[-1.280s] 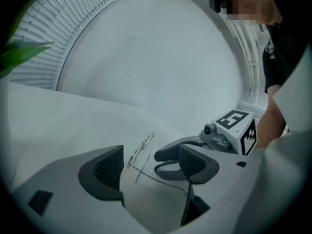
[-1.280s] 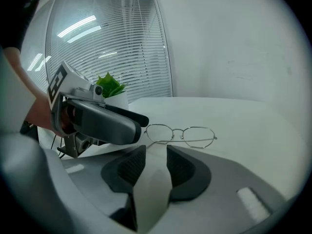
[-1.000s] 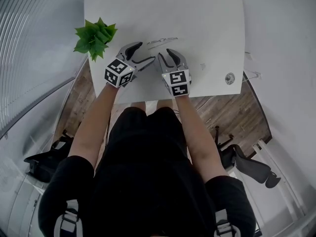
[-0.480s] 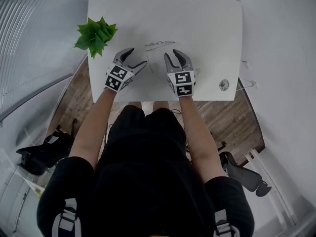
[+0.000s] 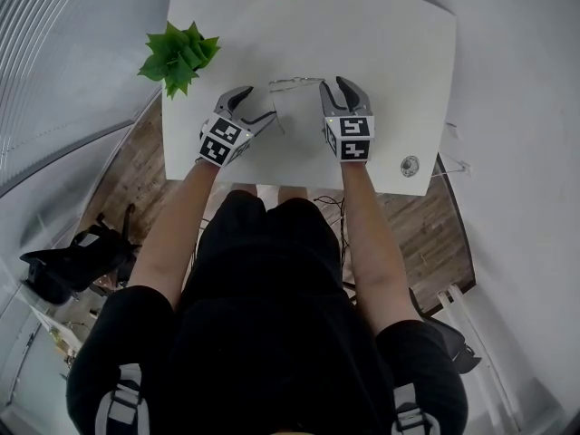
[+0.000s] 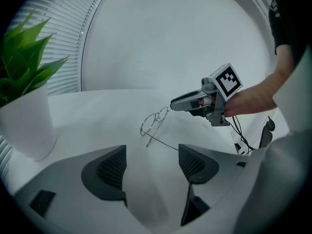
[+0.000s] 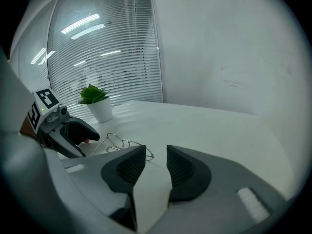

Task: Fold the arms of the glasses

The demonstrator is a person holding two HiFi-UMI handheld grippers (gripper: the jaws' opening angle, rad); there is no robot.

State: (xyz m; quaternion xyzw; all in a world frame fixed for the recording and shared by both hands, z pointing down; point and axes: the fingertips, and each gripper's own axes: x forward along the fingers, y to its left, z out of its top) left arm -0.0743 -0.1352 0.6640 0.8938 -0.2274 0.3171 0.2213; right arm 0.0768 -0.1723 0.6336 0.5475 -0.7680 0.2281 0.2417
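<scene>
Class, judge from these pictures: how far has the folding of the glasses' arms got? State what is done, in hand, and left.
Done: nothing visibly folded; the glasses lie on the table with one arm stretched out toward the left gripper. In hand: nothing; the left gripper and the right gripper stand open and empty, one at each side of the frame. Left: folding the arms.

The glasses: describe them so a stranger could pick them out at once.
Find the white table, with a potted plant at its left edge. The glasses lie on its bare top between the tips of the left gripper and the right gripper. They are the only thin wire frame there.
</scene>
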